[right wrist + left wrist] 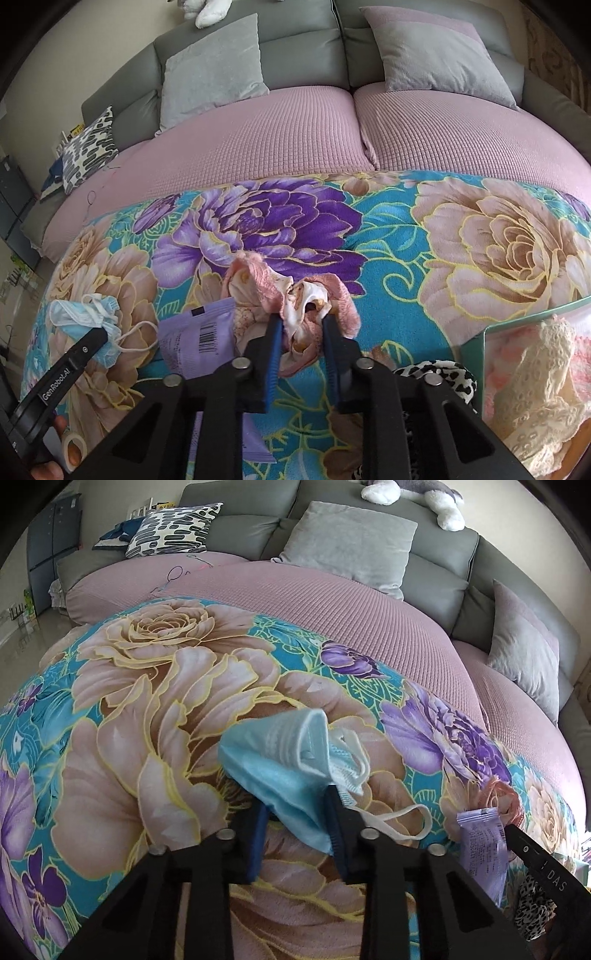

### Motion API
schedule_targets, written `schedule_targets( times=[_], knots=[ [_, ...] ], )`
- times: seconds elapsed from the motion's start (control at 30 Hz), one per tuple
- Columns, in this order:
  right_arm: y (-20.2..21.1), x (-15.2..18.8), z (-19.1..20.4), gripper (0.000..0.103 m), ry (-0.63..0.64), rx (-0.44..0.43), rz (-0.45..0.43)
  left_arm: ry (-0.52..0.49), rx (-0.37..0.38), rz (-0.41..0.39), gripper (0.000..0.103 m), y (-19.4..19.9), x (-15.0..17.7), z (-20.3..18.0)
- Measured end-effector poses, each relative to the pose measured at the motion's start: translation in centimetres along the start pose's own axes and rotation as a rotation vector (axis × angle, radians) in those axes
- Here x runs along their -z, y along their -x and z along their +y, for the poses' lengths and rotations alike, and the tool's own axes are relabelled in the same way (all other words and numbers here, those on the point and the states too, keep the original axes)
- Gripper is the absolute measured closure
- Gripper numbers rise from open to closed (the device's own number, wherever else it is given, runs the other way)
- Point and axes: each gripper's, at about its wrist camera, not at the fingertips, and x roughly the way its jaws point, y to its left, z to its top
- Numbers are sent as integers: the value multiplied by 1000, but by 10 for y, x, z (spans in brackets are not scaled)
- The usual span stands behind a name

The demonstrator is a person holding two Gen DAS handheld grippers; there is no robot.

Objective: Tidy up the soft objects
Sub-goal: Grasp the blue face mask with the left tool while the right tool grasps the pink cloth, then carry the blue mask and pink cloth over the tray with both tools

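Pinching a crumpled blue face mask (284, 775) between the pads of the left gripper (297, 834), low over the floral blanket (129, 709) covering the sofa; white ear loop (402, 823) trailing off to the right. Gripping a bunched pink cloth (295, 306) in the right gripper (301, 332) alongside, purple packet (195, 336) lying just left of it. Sitting near the right gripper's right side, a clear bin (524, 321) holding lace fabric (546, 376), judged the likely destination and closer to the right hand than the left.
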Motion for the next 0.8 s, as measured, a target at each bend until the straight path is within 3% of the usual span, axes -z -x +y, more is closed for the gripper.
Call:
schedule_targets(
  times=[0.07,0.27,0.8],
  knots=[
    [2,0,0,86,0,-8,-5,6,9,-5,84,1,-1,1],
    [11,2,-1,90,-1,-34,-32,41,52,-10,92,2,-2,9],
    [84,10,-18,92,-52,-37,-187,39,103,-90,95,47,-10,4]
  ],
)
